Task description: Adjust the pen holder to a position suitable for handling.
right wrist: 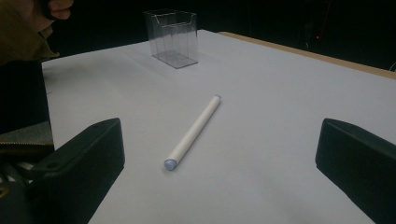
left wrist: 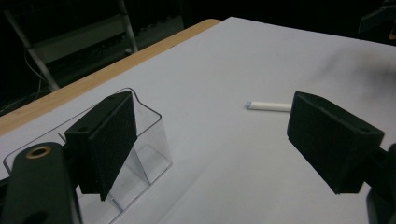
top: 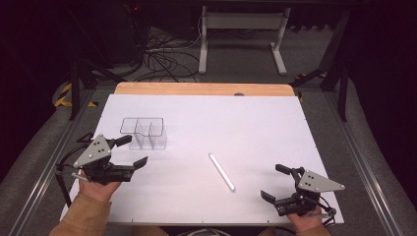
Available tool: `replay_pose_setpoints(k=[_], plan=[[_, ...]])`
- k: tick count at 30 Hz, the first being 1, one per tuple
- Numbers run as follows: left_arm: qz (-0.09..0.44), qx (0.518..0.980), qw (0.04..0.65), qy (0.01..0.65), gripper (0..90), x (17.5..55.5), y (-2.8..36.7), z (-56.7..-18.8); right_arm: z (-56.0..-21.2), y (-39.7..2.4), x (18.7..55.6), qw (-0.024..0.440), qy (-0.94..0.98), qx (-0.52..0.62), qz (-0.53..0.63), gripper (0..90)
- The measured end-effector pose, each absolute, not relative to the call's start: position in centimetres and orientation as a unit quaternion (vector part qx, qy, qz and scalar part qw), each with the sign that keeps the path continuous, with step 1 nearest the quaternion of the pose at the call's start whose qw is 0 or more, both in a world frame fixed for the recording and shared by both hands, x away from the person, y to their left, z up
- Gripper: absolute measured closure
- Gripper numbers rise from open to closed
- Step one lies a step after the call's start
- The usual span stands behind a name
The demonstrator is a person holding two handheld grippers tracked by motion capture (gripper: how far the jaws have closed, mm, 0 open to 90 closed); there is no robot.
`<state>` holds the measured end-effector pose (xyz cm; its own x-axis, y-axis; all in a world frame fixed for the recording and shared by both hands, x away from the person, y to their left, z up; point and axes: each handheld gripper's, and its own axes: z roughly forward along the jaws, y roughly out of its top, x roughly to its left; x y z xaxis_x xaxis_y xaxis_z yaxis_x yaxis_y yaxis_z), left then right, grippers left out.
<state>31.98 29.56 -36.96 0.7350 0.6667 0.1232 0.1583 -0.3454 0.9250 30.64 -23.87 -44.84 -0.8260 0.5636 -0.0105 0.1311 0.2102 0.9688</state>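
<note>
Jaws on both grippers stand wide apart and hold nothing. From the left: my left gripper (top: 134, 151) hovers near the worktop's left edge, just beside the clear compartment box (top: 146, 132), which stands upright toward the far left part of the white sheet (top: 255, 123). Mid-sheet, slightly toward the near edge, lies the white stick (top: 222, 171), flat, angled, well apart from the box. My right gripper (top: 272, 183) sits by the near right corner, jaws aimed at the stick (right wrist: 194, 132). I judge the stick light, stiff, smooth and prone to roll; it may snap under hard pressure. Best hold: across its middle, jaws square to its length.
</note>
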Motion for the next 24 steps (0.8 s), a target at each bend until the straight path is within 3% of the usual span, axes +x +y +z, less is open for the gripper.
replay_pose_setpoints(k=[12,24], plan=[[0.232,0.827,0.454,0.236,21.4,34.5,30.3,-35.6,-44.8,-23.9,30.6,0.18,0.756,0.227,0.587,1.8],[0.221,0.843,0.417,0.26,24.0,37.5,31.3,-35.0,-44.8,-23.8,30.6,0.176,0.758,0.225,0.587,1.9]])
